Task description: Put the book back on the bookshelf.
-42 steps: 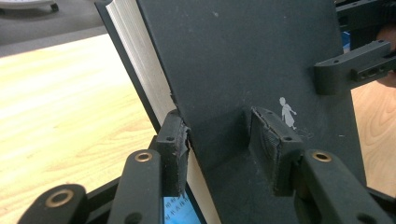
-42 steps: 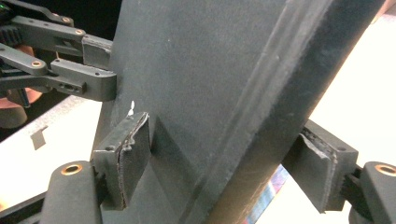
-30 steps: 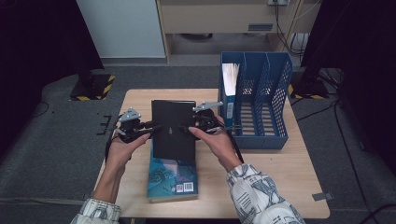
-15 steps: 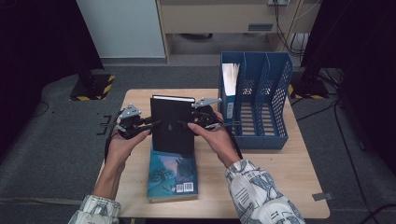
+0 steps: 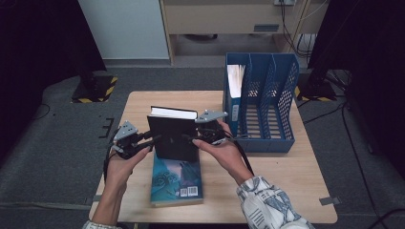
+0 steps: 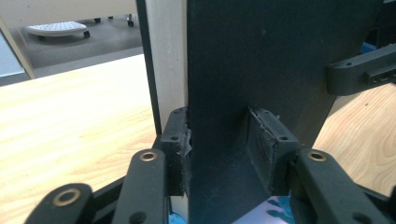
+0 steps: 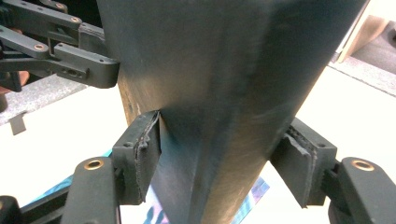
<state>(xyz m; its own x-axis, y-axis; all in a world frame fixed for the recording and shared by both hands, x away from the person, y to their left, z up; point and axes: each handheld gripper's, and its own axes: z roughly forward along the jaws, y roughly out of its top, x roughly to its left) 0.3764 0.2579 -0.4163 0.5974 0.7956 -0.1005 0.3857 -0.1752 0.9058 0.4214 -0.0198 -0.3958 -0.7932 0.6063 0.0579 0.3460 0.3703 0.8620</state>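
A black hardcover book [image 5: 172,136] stands upright over a teal book [image 5: 176,179] that lies flat on the wooden table [image 5: 286,181]. My left gripper [image 5: 153,139] holds its left edge. In the left gripper view the left gripper [image 6: 217,135] has both pads against the black book [image 6: 280,56]. My right gripper [image 5: 191,138] takes the right edge. In the right gripper view the right gripper [image 7: 219,144] has the black book [image 7: 224,70] between its pads. Its jaws have just been closing on the book. Whether the book's foot rests on the teal book is hidden.
A blue file rack [image 5: 279,109] with several slots stands at the table's right. A blue binder with white pages [image 5: 235,83] fills its leftmost slot; the other slots look bare. Bare wood lies left and in front of the rack. Dark floor surrounds the table.
The black book has tipped more upright, and its white top edge now shows. The left hand has slid toward the person along the book's left edge; the right hand shifted slightly.
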